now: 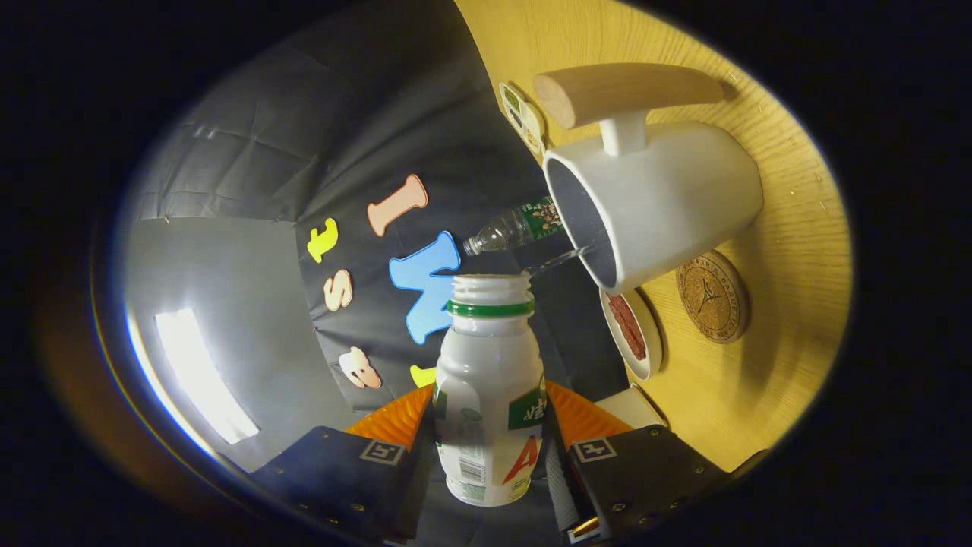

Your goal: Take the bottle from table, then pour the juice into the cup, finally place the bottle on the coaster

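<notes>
1. Gripper point(490, 448): we record its two fingers pressed against the sides of the bottle, one on either flank, pinching it near the base.
2. Bottle point(490, 387): white plastic with a green neck ring and an open, capless mouth. We find it held between the fingers, rolled over sideways relative to the table, its mouth pointing toward the cup's opening.
3. Cup point(668, 197): white mug with a wooden handle point(626, 91) on a white post. We note it just beyond and right of the bottle's mouth, standing on the table, its dark interior facing us.
4. Stream point(558, 260): we see a thin clear thread of liquid between the bottle's mouth and the cup's rim.
5. Coaster point(712, 296): round cork disc on the table, just beside the cup's base, apart from the bottle.
6. Small dish point(634, 327): white, holding something reddish, near the cup's rim.
7. Clear bottle point(512, 228): we list it farther off, behind the cup.
8. Table point(759, 380): yellow wood grain.
</notes>
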A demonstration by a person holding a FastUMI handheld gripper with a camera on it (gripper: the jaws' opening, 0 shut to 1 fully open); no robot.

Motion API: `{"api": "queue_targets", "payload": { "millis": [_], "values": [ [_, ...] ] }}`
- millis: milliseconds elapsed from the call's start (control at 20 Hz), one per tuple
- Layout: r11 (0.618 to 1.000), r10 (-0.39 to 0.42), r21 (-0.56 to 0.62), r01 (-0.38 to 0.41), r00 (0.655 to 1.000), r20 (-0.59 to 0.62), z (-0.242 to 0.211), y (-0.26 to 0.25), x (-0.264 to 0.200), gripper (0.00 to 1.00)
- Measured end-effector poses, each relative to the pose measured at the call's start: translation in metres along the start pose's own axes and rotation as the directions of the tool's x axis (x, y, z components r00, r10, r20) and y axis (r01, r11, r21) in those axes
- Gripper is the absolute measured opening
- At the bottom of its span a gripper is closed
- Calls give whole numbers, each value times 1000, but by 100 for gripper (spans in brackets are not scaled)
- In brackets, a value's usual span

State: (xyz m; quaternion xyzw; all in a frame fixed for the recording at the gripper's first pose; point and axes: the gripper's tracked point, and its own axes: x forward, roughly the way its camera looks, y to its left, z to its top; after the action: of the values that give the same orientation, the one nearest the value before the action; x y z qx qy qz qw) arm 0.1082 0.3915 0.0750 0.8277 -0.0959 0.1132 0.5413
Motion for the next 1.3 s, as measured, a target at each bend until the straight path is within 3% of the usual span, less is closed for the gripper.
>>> {"api": "queue_targets", "payload": {
  "millis": [1300],
  "values": [
    [999,12,50,-13,999,30,13,4,0,65]
  ]
}}
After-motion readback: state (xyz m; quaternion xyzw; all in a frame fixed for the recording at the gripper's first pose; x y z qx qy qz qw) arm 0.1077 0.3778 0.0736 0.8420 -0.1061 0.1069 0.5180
